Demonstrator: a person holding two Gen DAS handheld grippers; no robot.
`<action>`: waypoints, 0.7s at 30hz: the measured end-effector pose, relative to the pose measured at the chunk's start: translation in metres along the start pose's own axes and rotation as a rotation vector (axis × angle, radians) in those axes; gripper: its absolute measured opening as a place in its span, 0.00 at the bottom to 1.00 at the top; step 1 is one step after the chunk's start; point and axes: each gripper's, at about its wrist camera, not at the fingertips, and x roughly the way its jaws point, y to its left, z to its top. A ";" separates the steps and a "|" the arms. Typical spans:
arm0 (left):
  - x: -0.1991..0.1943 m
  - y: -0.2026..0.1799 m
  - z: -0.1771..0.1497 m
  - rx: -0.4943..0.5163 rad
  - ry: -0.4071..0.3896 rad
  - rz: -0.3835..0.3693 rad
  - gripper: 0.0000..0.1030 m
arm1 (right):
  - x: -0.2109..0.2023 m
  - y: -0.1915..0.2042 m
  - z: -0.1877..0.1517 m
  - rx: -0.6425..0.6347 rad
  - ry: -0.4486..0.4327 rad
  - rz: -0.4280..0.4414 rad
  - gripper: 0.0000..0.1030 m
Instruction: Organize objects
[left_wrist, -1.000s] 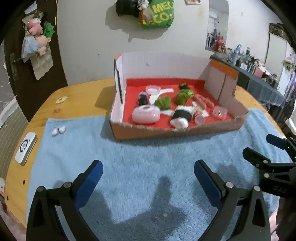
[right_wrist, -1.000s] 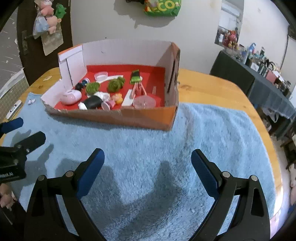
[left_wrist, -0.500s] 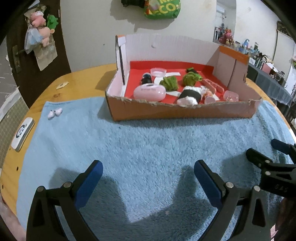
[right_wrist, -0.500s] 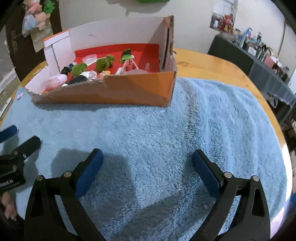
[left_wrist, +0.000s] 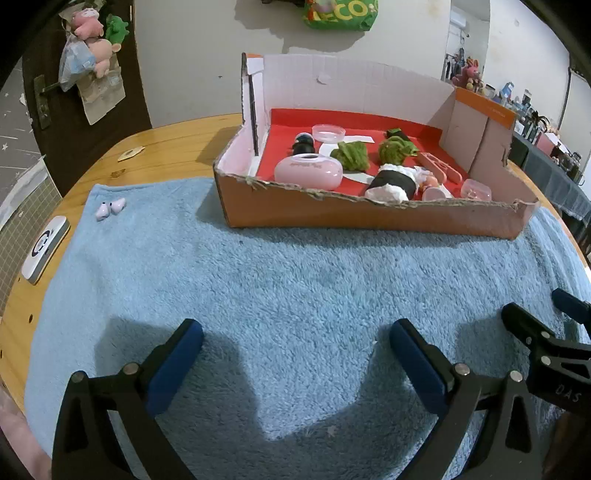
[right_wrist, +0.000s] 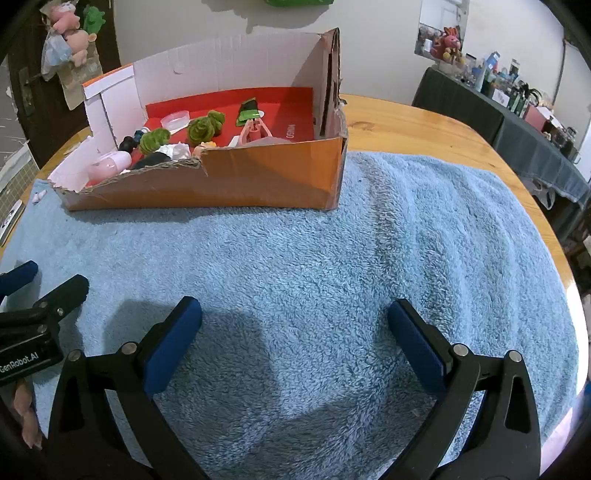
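Observation:
A cardboard box (left_wrist: 369, 218) with a red floor stands at the far side of a blue towel (left_wrist: 295, 277). Inside lie a pink case (left_wrist: 308, 171), two green pieces (left_wrist: 351, 155), a black-and-white roll (left_wrist: 393, 181), a clear dish (left_wrist: 328, 132) and pink tongs (left_wrist: 439, 168). Two small white earbuds (left_wrist: 110, 208) rest on the towel's far left corner. My left gripper (left_wrist: 295, 332) hovers open over bare towel, well short of the box. My right gripper (right_wrist: 294, 312) is beside it on the right, jaws opening, with nothing between them.
A white flat device (left_wrist: 46, 247) lies on the wooden table (left_wrist: 166, 147) left of the towel. In the right wrist view the box (right_wrist: 258, 184) sits far left, with its tall side wall towards the towel's right half (right_wrist: 443, 240). A cluttered dark table (right_wrist: 517, 122) stands beyond.
Both grippers have sunk closer to the towel, so the box is seen from a lower angle and its front wall hides more of its contents. Nothing was picked up.

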 end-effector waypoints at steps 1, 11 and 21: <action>0.000 0.000 0.000 0.000 0.000 0.000 1.00 | 0.000 0.000 0.001 0.001 0.001 0.000 1.00; 0.000 -0.001 0.000 -0.003 -0.006 0.002 1.00 | -0.001 0.000 0.001 0.005 0.001 -0.004 1.00; 0.000 -0.001 0.000 -0.003 -0.006 0.001 1.00 | -0.001 0.000 0.001 0.005 0.001 -0.004 1.00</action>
